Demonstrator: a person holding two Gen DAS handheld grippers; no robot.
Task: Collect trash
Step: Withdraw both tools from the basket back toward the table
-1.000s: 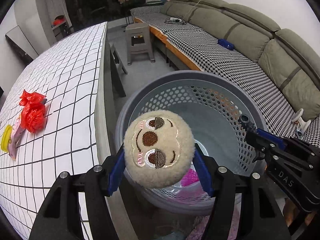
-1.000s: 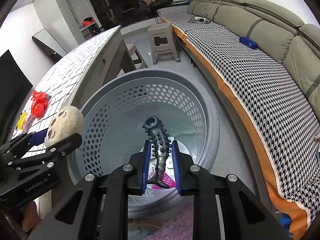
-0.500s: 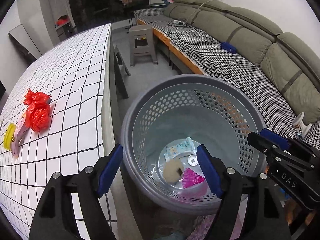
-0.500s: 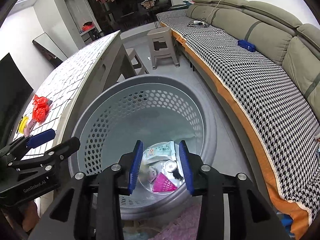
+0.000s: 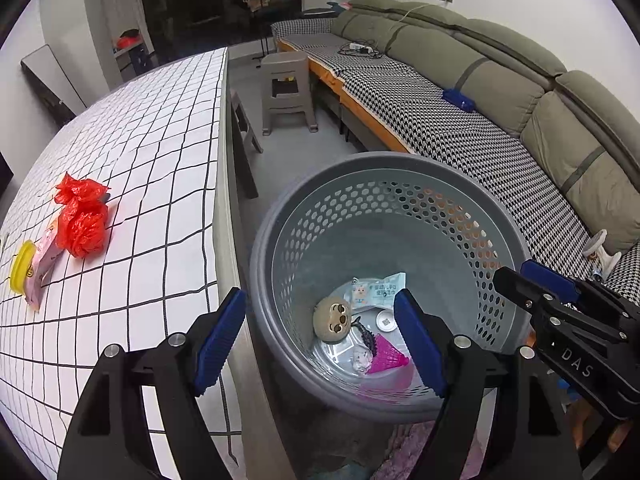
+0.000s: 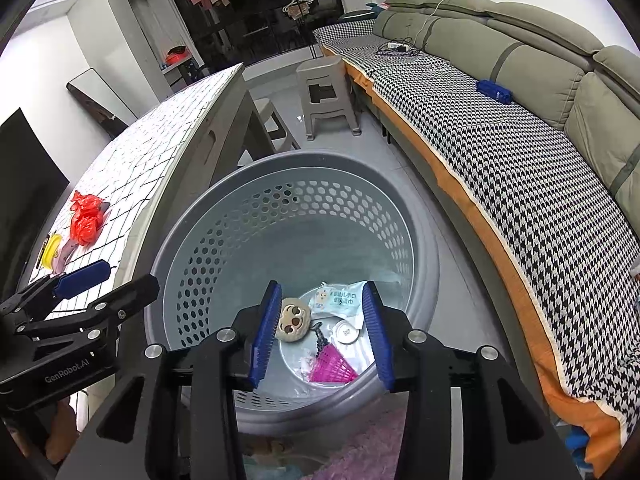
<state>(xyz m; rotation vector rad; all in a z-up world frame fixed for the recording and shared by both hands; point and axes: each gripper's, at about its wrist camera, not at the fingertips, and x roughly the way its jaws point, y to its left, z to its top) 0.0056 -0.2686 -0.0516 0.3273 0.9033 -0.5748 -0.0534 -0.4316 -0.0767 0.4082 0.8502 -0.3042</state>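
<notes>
Both grippers hang over a grey perforated basket (image 5: 280, 216) beside the table. My left gripper (image 5: 320, 340) is open and empty. My right gripper (image 6: 322, 338) has its jaws opening, with nothing between them. At the bottom of the basket lie a beige plush face ball (image 5: 333, 319), a black spiky toy (image 6: 320, 340), a pink fan-shaped piece (image 5: 386, 358), a wipes packet (image 5: 376, 292) and a white round cap (image 6: 347, 332). On the checked tablecloth (image 5: 152, 184) at the left lie a red plastic bag (image 5: 82, 218), a yellow lid (image 5: 20, 266) and a pink wrapper (image 5: 40, 276).
A long sofa (image 5: 500, 92) with a houndstooth cover runs along the right, with a small blue box (image 5: 458, 98) on it. A grey plastic stool (image 5: 286, 92) stands on the floor beyond the basket. A pink rug (image 6: 360, 452) lies under the basket's near side.
The left gripper opened and the plush ball dropped into the basket. The right gripper opened and the black spiky toy fell in too. Both hands stayed over the basket.
</notes>
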